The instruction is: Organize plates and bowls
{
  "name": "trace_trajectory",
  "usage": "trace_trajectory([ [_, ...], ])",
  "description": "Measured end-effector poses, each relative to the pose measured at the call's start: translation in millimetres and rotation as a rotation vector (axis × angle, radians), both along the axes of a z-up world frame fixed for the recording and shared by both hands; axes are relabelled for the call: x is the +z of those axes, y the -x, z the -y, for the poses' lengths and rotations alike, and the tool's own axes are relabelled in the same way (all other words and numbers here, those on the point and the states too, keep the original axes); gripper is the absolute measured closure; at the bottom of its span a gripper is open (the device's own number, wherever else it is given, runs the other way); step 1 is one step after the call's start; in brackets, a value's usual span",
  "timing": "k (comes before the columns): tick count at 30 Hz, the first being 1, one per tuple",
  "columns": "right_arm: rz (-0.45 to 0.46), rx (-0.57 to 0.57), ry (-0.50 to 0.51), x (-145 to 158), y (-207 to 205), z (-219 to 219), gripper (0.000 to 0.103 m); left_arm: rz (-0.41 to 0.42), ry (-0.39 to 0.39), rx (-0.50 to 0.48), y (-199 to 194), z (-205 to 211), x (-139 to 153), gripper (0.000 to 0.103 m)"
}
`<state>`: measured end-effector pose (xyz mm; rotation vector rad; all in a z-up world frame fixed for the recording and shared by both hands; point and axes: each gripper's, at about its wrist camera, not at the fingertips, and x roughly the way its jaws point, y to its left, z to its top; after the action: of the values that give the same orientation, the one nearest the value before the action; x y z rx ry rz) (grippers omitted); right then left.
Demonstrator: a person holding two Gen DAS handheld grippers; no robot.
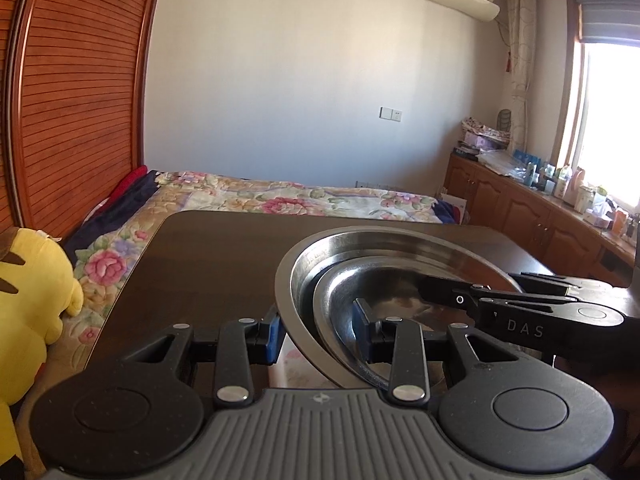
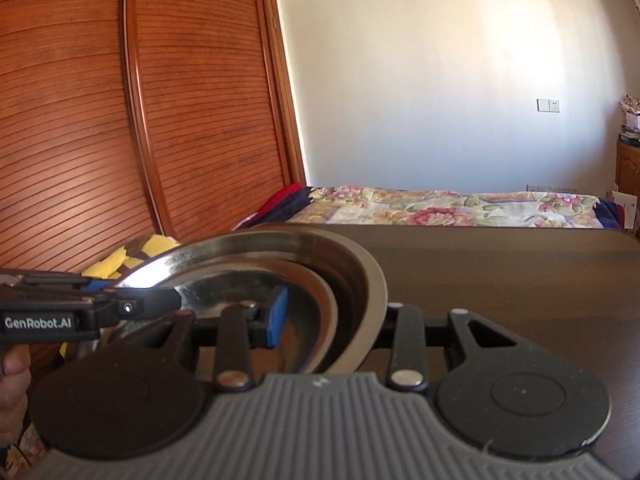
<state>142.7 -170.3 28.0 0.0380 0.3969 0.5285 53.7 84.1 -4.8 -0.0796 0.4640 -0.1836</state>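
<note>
Two nested steel bowls, a wide outer bowl (image 1: 400, 240) and a smaller inner bowl (image 1: 352, 280), hang over the near part of a dark table (image 1: 224, 256). My left gripper (image 1: 316, 336) is shut on their near left rims, one blue pad outside and one inside. My right gripper (image 1: 460, 292) reaches in from the right and clamps the opposite rim. In the right wrist view the outer bowl (image 2: 360, 280) and inner bowl (image 2: 240, 284) sit between the right gripper's (image 2: 332, 320) fingers; its right pad is hidden behind the rim. The left gripper (image 2: 152, 300) shows at the left.
Beyond the table (image 2: 500, 280) lies a bed with a floral cover (image 1: 280, 196). A yellow plush toy (image 1: 32, 300) sits at the left by a wooden wardrobe (image 2: 120, 120). A cabinet (image 1: 520, 208) with bottles runs under the window. A hand (image 2: 12, 364) holds the left gripper.
</note>
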Motion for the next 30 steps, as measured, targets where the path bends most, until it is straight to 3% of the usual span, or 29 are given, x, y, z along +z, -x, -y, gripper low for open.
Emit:
trace_trajectory([
  [7,-0.003,0.032,0.015,-10.9,2.2,-7.0,0.064,-0.047,-0.004,0.025,0.8,-3.8,-14.4,0.066],
  [24,0.002,0.038,0.026,-20.5,0.6,-11.4,0.063,-0.039,-0.05,0.032,-2.2,-0.9,-20.6,0.066],
  [30,-0.009,0.053,0.004,-17.8,-0.4,-8.3,0.042,-0.021,-0.048,0.069,0.3,-7.7,-11.6,0.065],
])
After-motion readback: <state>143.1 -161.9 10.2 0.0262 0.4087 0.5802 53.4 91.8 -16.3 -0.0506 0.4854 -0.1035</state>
